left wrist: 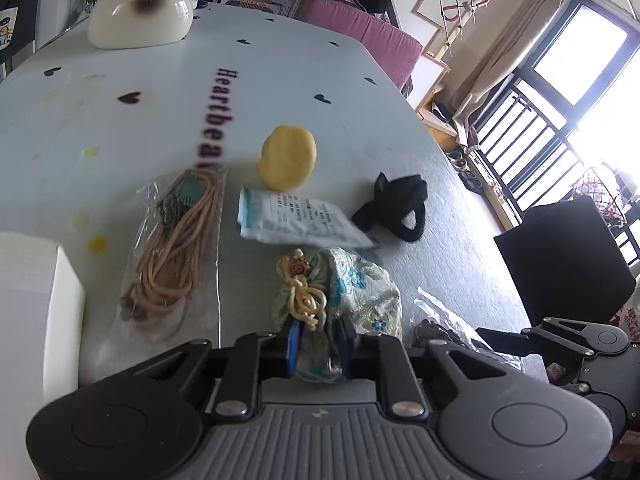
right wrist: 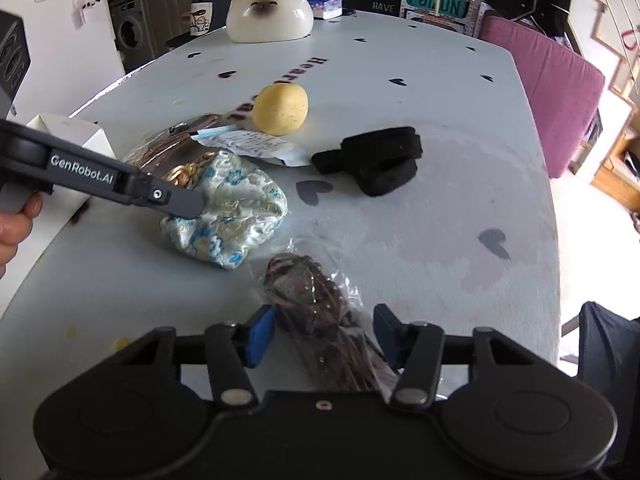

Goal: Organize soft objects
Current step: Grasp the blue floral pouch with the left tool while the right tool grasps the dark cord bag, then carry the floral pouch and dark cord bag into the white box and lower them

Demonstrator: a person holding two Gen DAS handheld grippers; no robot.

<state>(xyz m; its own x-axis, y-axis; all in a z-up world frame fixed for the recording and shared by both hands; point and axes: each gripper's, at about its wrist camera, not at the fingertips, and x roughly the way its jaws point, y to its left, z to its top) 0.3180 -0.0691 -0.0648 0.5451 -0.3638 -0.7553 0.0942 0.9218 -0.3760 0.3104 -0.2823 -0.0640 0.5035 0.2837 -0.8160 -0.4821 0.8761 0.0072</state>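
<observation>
A blue-and-gold brocade pouch lies on the pale table. My left gripper is shut on its near edge, beside its knotted cream cord. A clear bag of brown beads lies between the blue pads of my right gripper. Those pads stand close on either side without visibly squeezing it. Beyond are a yellow sponge ball, a folded black cloth, a white printed packet and a bagged tan cord.
A white box stands at the table's left edge. A ceramic cat head sits at the far end. A pink chair is past the right edge. A hand holds the left gripper.
</observation>
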